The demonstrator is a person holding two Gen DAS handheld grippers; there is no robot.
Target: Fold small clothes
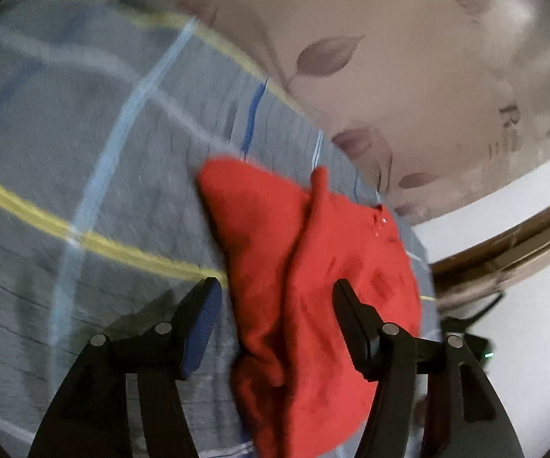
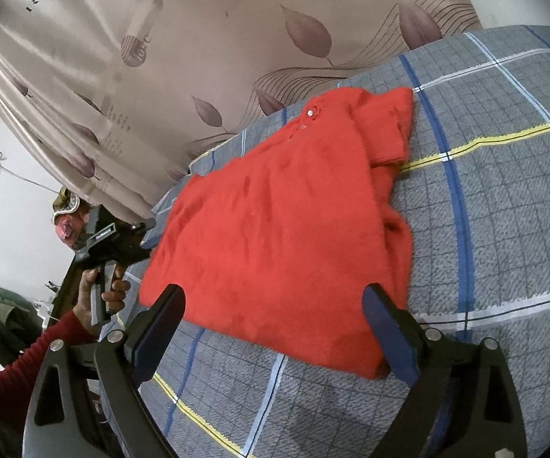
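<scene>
A red knitted garment lies folded on a grey checked bed cover, one sleeve laid over its far right corner. My right gripper is open, its fingers wide apart on either side of the garment's near edge. My left gripper is open too. In the left wrist view the red garment lies bunched between and under its fingers, and the pads stand clear of the cloth. The right wrist view shows that left gripper at the garment's left edge, held by a hand.
A beige curtain with a leaf print hangs behind the bed. The bed cover spreads to the left in the left wrist view. A wooden frame and a white wall lie beyond the bed's edge. A red sleeve reaches in at lower left.
</scene>
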